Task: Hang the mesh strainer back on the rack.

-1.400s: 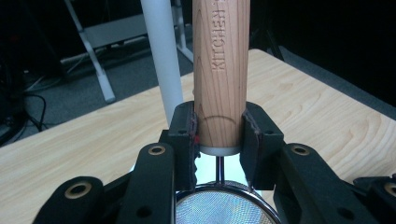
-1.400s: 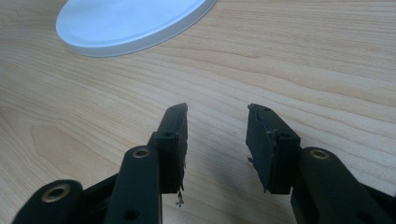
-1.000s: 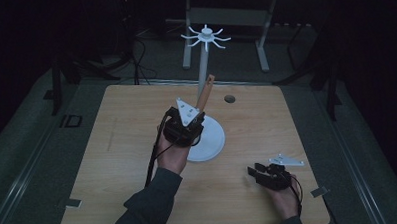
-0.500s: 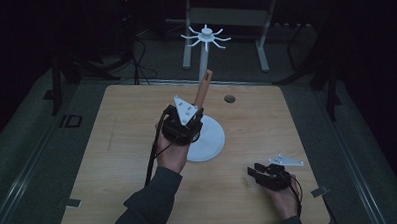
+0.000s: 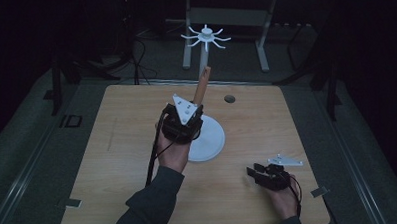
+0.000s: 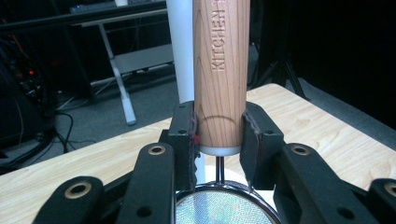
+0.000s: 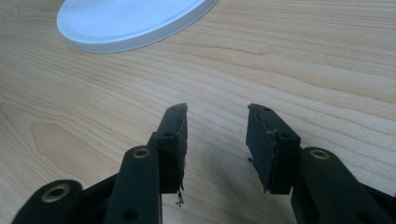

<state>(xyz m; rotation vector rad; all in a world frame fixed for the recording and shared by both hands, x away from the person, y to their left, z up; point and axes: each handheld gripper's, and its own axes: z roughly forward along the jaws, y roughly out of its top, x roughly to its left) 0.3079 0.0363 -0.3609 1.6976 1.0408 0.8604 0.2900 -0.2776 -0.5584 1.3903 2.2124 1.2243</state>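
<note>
Your left gripper (image 5: 187,123) hovers over the middle of the wooden counter (image 5: 113,160), its fingers (image 6: 184,135) clamped on the lower end of a wooden handle (image 6: 220,70) that rises toward the far side. In the left gripper view a thin metal stem runs from that handle down to a round mesh strainer (image 6: 219,207) right at the bottom of the frame, and a white post stands just behind the handle. Directly beneath this gripper lies a round white base (image 5: 210,139). Your right gripper (image 5: 258,174) rests on the near right of the counter, well apart, fingers (image 7: 173,133) spread with nothing between them. So the strainer appears picked up and held; placing or hanging it looks like the part left to do.
</note>
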